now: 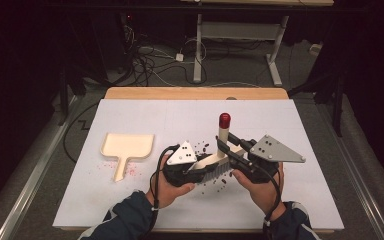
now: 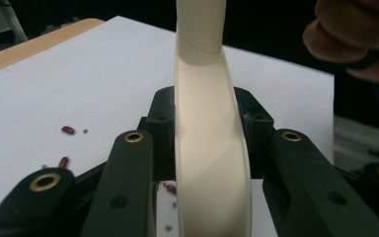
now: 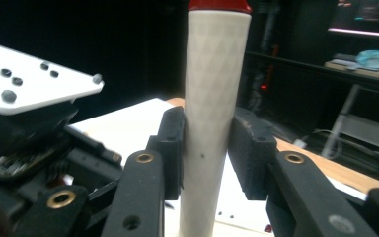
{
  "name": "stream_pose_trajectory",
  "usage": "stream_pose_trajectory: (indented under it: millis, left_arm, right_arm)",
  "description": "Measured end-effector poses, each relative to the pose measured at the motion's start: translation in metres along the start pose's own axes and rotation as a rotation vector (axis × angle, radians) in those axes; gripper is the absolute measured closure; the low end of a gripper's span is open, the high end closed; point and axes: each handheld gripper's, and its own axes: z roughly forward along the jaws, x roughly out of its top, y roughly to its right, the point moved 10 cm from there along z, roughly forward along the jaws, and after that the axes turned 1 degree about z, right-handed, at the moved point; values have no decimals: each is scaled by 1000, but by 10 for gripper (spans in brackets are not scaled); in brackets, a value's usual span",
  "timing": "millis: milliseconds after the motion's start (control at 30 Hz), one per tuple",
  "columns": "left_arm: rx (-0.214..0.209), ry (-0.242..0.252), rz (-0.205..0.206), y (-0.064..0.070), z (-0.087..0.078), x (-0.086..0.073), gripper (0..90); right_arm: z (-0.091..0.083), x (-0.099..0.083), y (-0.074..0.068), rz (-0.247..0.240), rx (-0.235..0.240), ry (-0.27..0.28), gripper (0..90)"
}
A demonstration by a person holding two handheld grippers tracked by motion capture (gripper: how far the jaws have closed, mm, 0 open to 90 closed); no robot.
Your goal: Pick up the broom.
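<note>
Between my two claws sits the cream plastic hand brush with a red cap and dark bristles (image 1: pixel 219 160). My left gripper (image 1: pixel 192 167) is clamped on the curved cream back of the brush head; in the left gripper view the pale band runs straight up between both jaw pads, touching each. My right gripper (image 1: pixel 230 150) is closed around the round textured handle (image 3: pixel 209 123), pads pressed on either side, red cap just above them.

Handling, my guess: light, rigid moulded plastic, no give in the handle. The diamond texture on the handle should give decent friction; the smooth curved back under my left jaws looks more slippery and could rotate if I twist. Bristles are soft and will splay, so no gripping there. Best hold is the handle mid-length, where my right claw already is. Not fragile.

Orientation: the handle's long axis stands steep, nearly upright, red cap pointing up and away from me, ahead of my right claw. The head's long axis runs across, from my left claw toward my right, bristles facing down and close to or touching the white table sheet (image 1: pixel 280 120); contact I cannot confirm.

Small dark red beans (image 1: pixel 211 184) lie scattered right under and just near-side of the bristles, a few more beside my left jaws. Cream flat dustpan with short handle (image 1: pixel 126 150) lies well off to the left of my left claw, handle toward me, some red specks by it.
</note>
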Motion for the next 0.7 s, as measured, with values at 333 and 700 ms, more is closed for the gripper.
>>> stream_pose_trajectory:
  millis: [333,700]
  left_arm:
    - [-26,-125,194,4,-35,-20,657]
    - [-180,-163,232,30,-53,-41,657]
  right_arm:
    - [-12,-24,-9,-145,270,-148,497]
    - [3,-85,-45,-263,533,-400,455]
